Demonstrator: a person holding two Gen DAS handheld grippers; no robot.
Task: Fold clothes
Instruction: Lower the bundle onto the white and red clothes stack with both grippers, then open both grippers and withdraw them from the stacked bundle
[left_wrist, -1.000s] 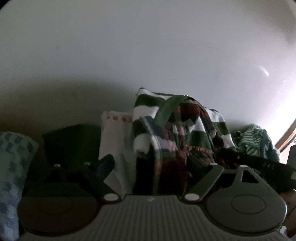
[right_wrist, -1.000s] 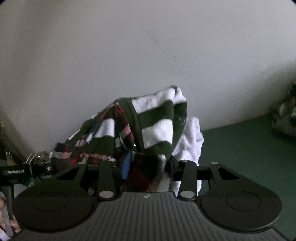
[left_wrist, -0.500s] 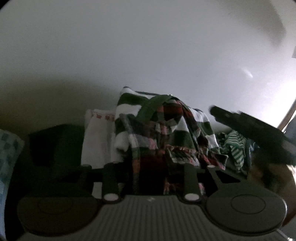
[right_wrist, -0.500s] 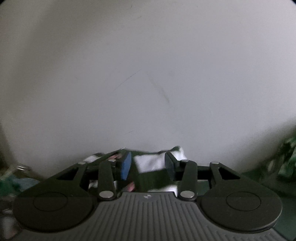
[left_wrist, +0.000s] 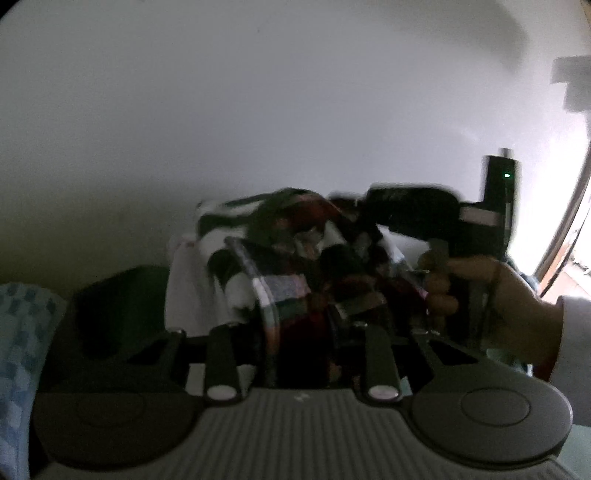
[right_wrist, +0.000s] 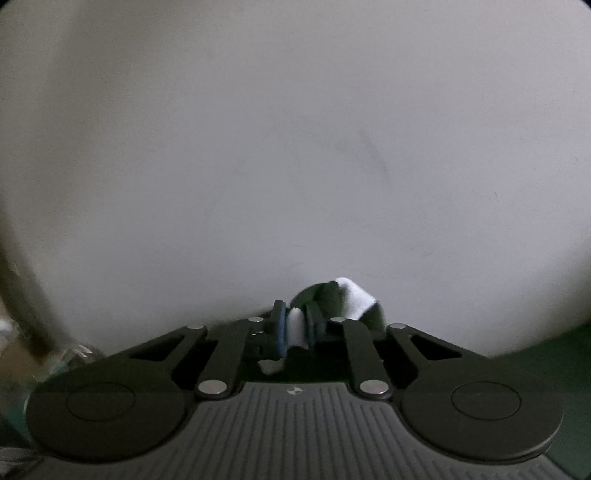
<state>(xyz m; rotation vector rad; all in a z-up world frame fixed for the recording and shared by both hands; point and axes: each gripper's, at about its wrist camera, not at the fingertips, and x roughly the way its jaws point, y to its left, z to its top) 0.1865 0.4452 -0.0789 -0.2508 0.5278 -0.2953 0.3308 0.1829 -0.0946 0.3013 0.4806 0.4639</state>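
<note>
Fingers (right_wrist: 281, 328) around striped garment (right_wrist: 354, 299)

A dark green surface (right_wrist: 546, 354) shows low at the right of the right wrist view, meeting the pale wall. In the left wrist view it is mostly in shadow. Lying on it there: a blue checked cloth (left_wrist: 18, 354) at the far left, a dark folded piece (left_wrist: 118, 306) beside it, then a white garment (left_wrist: 184, 284), with a heap of green-and-white striped and plaid clothes (left_wrist: 280, 266) against it.
</note>
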